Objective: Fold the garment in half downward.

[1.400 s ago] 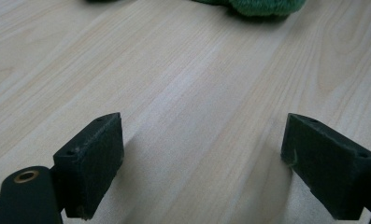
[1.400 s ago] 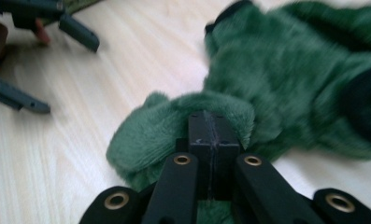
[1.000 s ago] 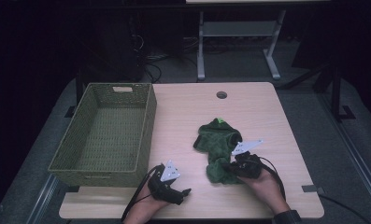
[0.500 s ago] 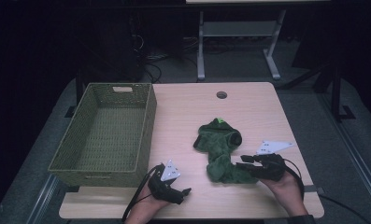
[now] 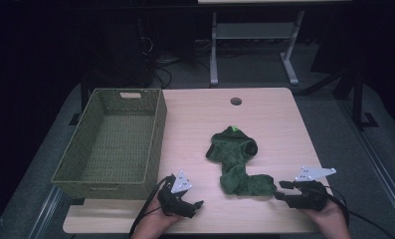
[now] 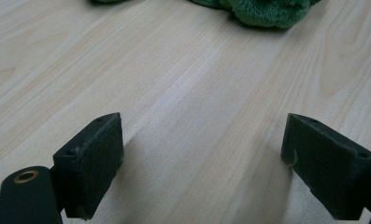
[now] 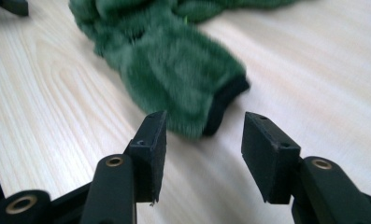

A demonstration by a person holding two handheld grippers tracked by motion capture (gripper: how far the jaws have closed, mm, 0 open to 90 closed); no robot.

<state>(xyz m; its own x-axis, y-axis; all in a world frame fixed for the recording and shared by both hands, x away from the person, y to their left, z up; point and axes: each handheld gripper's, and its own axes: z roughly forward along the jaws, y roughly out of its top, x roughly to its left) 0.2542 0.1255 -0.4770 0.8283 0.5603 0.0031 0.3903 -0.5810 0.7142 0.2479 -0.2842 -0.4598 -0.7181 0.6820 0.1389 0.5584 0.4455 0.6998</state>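
Note:
A fuzzy dark green garment point(image 5: 237, 164) lies crumpled on the light wooden table point(image 5: 279, 124), with one sleeve stretched toward the front right. My right gripper point(image 5: 279, 190) sits just right of that sleeve's end, pointing left at it. Its jaws have just been opening. In the right gripper view the black-edged cuff point(image 7: 220, 109) lies just ahead of the right gripper point(image 7: 204, 140), and the pads do not touch it. My left gripper point(image 5: 196, 208) rests near the front edge, open over bare wood. In the left gripper view the left gripper point(image 6: 202, 154) faces the garment point(image 6: 262, 11) farther off.
A woven olive basket point(image 5: 157, 134) with nothing in it stands on the table's left side. A round cable hole point(image 5: 236, 101) sits near the far edge. Dark floor and a grey metal stand point(image 5: 254, 35) lie beyond the table.
My right gripper let go of the garment and slid to the right, and the sleeve's end now lies farther right. Its jaws went from shut to open. The left gripper stayed put.

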